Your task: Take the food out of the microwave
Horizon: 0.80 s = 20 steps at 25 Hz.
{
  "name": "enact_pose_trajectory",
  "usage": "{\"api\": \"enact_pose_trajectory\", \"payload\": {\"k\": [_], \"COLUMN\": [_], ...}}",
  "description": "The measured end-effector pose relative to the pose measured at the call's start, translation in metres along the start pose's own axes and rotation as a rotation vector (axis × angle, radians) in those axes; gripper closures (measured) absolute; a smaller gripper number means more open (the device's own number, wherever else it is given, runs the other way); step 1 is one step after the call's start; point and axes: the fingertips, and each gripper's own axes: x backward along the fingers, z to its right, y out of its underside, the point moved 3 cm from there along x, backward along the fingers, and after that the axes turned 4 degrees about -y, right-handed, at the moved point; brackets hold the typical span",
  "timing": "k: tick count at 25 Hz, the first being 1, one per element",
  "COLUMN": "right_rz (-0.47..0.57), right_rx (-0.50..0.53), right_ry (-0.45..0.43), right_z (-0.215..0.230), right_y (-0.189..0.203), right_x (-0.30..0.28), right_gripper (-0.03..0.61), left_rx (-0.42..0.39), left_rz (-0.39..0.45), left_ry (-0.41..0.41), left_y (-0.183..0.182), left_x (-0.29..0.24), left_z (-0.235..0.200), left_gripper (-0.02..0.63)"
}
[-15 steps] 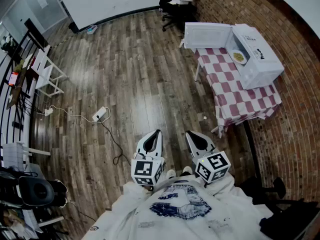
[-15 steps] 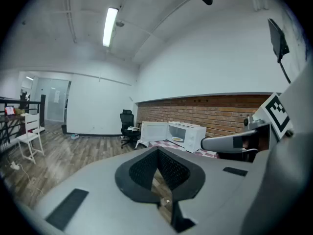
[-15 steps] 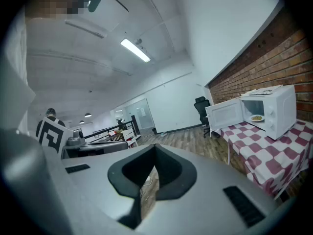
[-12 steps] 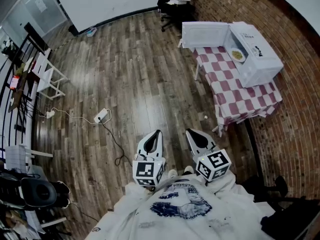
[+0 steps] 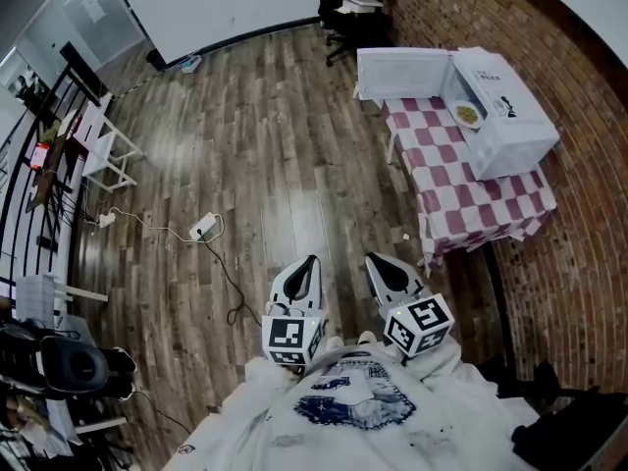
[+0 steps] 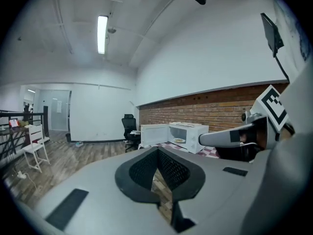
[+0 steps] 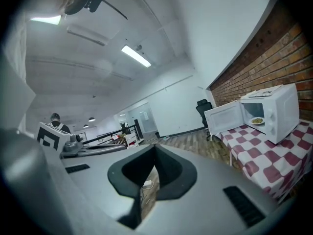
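Observation:
The white microwave (image 5: 505,116) stands on a table with a red-and-white checked cloth (image 5: 471,194), far ahead at the right. Its door (image 5: 400,72) hangs open to the left. Inside lies a plate of yellowish food (image 5: 468,114), also seen as the plate (image 7: 257,121) in the right gripper view and the plate (image 6: 179,140) in the left gripper view. My left gripper (image 5: 308,262) and right gripper (image 5: 375,260) are held side by side close to my body, both shut and empty, well short of the table.
A black office chair (image 5: 343,13) stands beyond the table's far end by the brick wall. A white power strip with its cable (image 5: 204,227) lies on the wood floor at left. White furniture (image 5: 98,145) and a black chair (image 5: 69,371) line the left side.
Both grippers keep their place and stay shut. The room has shifted only slightly in the head view.

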Motion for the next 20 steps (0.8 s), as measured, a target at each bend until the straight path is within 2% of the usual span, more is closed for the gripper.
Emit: {"api": "enact_pose_trajectory", "payload": {"k": [10,20], "right_rz": [0.0,0.007], "right_rx": [-0.039,-0.065], "right_ry": [-0.024,0.012], "right_z": [0.032,0.057], "right_y": [0.005,0.002], "right_x": [0.028,0.026], "right_gripper": [0.565,0.565], "left_rx": [-0.004,-0.003], "left_rz": [-0.01,-0.019], "left_ry": [-0.055,-0.011], "left_y": [0.005,0.002], "left_x": [-0.009,-0.035], "left_z": [0.022,0.033], "left_gripper": [0.606,0.604]}}
